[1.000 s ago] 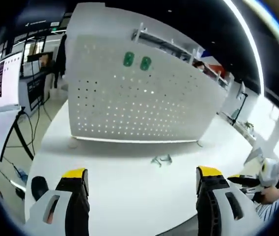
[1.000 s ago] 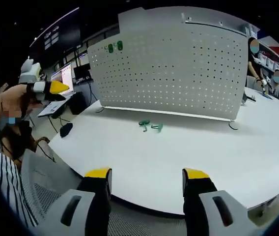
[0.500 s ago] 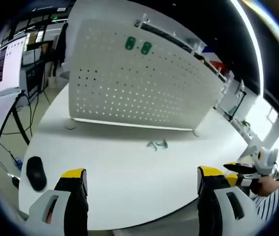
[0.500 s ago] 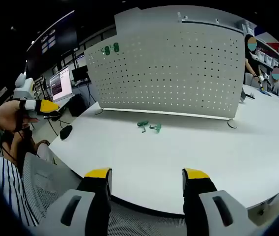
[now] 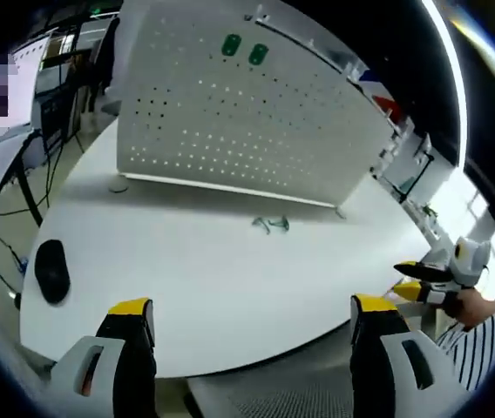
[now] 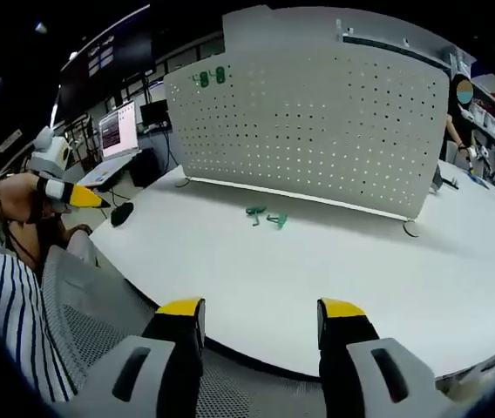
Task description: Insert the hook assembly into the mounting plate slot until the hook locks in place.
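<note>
The left gripper point(image 5: 252, 318) has its yellow-tipped fingers point(image 5: 131, 307) spread wide with nothing between them, low over the near edge of the white desk point(image 5: 186, 270); a black mouse point(image 5: 51, 270) lies ahead to their left; two green hooks point(image 5: 270, 225) lie well ahead, between the fingers' lines, just before the upright pegboard point(image 5: 230, 131). The right gripper point(image 6: 260, 307) is likewise released and empty; the hooks point(image 6: 265, 216) sit far ahead of its fingers point(image 6: 180, 306), near the pegboard point(image 6: 317, 122), which carries two green pieces point(image 6: 212, 77) at its upper left.
</note>
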Available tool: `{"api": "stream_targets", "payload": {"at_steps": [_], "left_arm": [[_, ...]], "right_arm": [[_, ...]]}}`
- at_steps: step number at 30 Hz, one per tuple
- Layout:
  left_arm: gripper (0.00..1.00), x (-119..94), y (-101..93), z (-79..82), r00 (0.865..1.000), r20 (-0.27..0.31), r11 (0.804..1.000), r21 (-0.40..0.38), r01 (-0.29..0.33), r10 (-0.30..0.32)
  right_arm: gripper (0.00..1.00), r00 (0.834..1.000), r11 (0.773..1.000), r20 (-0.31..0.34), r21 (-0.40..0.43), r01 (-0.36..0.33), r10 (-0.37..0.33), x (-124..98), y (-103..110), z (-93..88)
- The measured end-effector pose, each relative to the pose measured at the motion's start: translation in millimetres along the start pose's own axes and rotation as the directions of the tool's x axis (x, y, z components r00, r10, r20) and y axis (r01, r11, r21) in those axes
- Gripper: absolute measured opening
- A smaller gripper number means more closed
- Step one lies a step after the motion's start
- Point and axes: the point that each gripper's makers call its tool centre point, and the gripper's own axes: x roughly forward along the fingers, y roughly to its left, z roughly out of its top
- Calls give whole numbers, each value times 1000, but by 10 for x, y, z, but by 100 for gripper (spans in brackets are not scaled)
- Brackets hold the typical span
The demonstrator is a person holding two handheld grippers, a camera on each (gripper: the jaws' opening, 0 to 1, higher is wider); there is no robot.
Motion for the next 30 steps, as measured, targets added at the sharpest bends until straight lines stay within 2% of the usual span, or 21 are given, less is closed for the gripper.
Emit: {"api": "stream_targets", "payload": {"at_steps": [2,3,5,11,14,17,20,23,30], "left_arm": [[94,10,18,-12,1000,-6,1000,9,-5,5],[93,15,25,-12,1000,-7,1000,5,-5,5],[93,22,27,20,1000,2,1000,-16,0,1],[94,38,47,73,1000,3,1000,9,-17,17],[93,51,69,58,1000,-1,1000,10,-26,26],[94,77,55,15,999,-31,1000,10,-30,30],[94,69,40,49,999,-20,999,5,-31,32],[93,79,31,54,1000,-16,1000,6,-24,24],[95,91,90,-31,999,-24,999,-11,-43,43]], "right_arm": [[46,999,1000,-19,-16,-27,26,14,39,-27],[45,997,997,-11,-3,-72,72,35,114,-7],[44,995,995,-11,14,-100,100,73,151,36],[41,991,991,-35,-7,-133,132,304,171,86],[41,987,988,-55,-25,-152,150,455,171,70],[40,983,984,-84,-45,-170,166,656,172,50],[40,976,980,-107,-47,-195,189,851,195,56],[40,979,979,-97,-76,-188,181,1072,194,134],[39,973,975,-113,-75,-211,202,1478,249,210]]}}
